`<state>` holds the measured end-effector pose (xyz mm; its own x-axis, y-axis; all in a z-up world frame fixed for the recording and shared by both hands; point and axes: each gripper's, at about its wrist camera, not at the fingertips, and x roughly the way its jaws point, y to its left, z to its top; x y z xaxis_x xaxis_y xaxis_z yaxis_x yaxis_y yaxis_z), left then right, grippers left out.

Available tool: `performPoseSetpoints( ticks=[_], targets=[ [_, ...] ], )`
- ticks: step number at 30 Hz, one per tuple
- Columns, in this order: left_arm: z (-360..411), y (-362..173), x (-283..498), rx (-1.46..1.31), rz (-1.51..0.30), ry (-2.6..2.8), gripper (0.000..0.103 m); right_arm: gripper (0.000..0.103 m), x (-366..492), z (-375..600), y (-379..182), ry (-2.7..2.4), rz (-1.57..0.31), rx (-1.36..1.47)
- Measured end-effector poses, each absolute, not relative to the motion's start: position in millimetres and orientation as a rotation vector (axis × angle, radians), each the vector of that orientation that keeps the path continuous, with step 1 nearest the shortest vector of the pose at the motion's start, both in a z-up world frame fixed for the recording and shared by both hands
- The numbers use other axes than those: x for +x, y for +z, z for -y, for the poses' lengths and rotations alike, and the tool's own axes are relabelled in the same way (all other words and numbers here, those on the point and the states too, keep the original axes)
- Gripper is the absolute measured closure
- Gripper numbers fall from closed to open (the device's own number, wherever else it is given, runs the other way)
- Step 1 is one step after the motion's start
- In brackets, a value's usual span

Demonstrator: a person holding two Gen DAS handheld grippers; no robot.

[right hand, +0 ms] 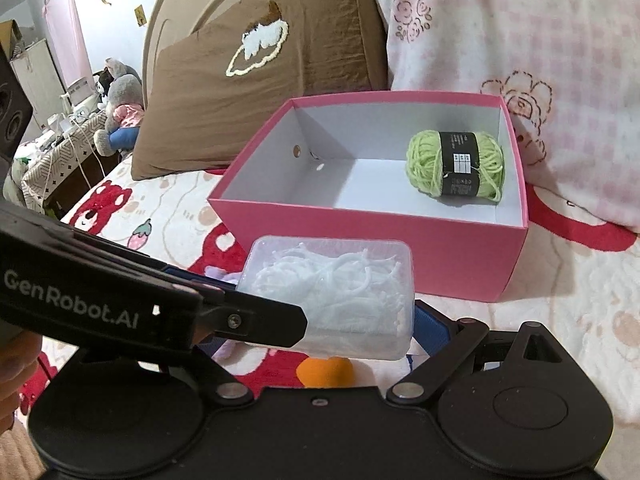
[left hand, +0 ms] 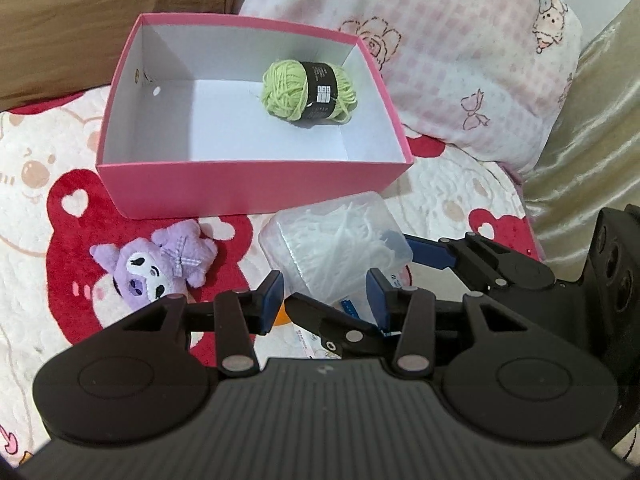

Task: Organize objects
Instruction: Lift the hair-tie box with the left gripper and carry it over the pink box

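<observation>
Clear tub [left hand: 336, 248] of white strands: we clamp it with both grippers, left [left hand: 324, 300] and right [right hand: 352, 328]; pink box [left hand: 256, 188] lies straight ahead, just beyond.

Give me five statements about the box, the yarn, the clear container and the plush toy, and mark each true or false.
1. The green yarn ball lies inside the pink box. True.
2. The purple plush toy is inside the box. False: it lies on the blanket in front of it.
3. The clear container holds white strands. True.
4. The box has its lid on. False: it is open.
5. The yarn has a black label band. True.
</observation>
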<state>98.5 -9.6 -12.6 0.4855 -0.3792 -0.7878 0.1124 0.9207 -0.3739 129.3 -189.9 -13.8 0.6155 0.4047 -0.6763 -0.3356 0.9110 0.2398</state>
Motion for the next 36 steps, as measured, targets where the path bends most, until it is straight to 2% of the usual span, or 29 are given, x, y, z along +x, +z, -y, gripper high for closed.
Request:
performPoseSetpoints(
  ticks=[7, 23, 29, 36],
  targets=[
    [5, 6, 91, -0.311, -0.982, -0.300, 0.059, 0.008, 130, 188, 7, 0.420, -0.850, 0.107],
    [9, 28, 91, -0.290, -0.904, -0.270, 0.059, 0.009, 131, 191, 27, 0.478, -0.712, 0.027],
    [4, 40, 112, -0.269, -0.892, -0.227, 0.059, 0.009, 146, 183, 40, 0.500, -0.636, -0.030],
    [-13, 26, 159, -0.361, -0.941, -0.188, 0.059, 0.009, 191, 177, 40, 0.543, -0.654, -0.083]
  ],
)
